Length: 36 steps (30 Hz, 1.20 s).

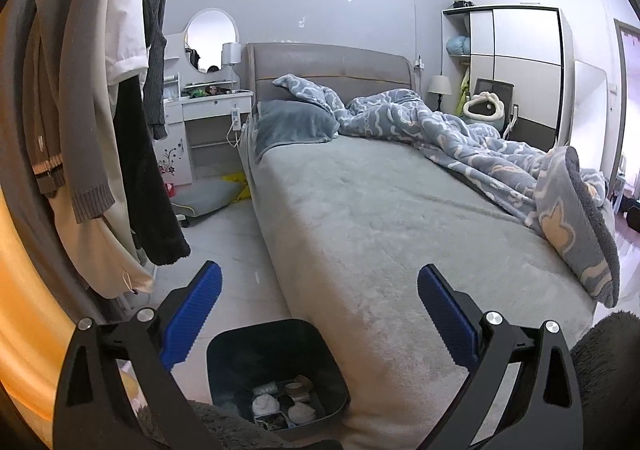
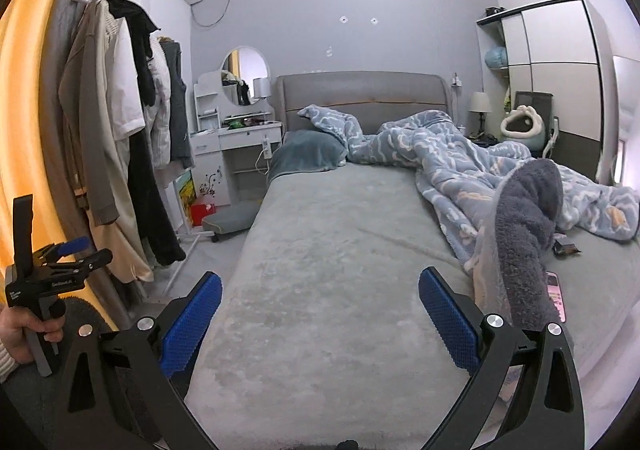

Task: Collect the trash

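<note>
Both sets of jaws stand wide apart, holding nothing. Below the left gripper [image 1: 319, 300] sits the bin [image 1: 276, 370], hard against the bed [image 1: 360, 210] edge — trash inside. Ahead of the right gripper [image 2: 320, 300], bare bedsheet; a wrapper [image 2: 566, 248] lies right, beside the blanket [image 2: 460, 154].

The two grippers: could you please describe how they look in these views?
Both the left gripper and the right gripper have black angular frames with silver round bolts, and fingers faced with blue ribbed pads. From the right wrist view, the left one shows a black body with small white lettering on a grey handle. A fuzzy dark sleeve appears beside it.
</note>
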Motion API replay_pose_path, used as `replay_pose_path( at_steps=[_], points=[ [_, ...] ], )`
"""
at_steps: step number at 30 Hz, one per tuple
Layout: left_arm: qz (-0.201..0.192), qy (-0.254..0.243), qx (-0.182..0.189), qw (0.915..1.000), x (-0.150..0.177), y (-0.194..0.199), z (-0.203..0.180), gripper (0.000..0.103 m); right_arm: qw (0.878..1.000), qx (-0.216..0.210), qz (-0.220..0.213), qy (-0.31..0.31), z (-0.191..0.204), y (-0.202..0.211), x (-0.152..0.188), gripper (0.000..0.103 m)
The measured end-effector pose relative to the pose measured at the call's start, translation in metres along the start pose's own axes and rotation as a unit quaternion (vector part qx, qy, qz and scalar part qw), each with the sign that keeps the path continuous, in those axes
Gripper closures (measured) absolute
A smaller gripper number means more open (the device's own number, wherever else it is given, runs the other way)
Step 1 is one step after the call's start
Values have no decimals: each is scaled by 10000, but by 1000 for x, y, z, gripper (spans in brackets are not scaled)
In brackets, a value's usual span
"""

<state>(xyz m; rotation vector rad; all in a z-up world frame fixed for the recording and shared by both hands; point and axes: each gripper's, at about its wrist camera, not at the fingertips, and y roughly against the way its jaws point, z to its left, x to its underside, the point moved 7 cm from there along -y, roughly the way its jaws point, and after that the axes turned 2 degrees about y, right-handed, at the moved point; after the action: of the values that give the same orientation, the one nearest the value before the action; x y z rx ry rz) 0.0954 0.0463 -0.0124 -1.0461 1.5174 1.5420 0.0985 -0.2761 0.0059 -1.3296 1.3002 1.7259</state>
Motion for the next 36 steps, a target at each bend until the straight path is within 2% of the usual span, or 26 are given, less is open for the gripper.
replay_pose_path(
  at_steps=[12,36],
  points=[
    [112,387,40,9992,1,-3,15,3,9996,-7,137,244,12,-4,1,3],
    [115,392,43,9992,1,-3,15,3,9995,-21,189,247,10,-5,3,3]
  ],
)
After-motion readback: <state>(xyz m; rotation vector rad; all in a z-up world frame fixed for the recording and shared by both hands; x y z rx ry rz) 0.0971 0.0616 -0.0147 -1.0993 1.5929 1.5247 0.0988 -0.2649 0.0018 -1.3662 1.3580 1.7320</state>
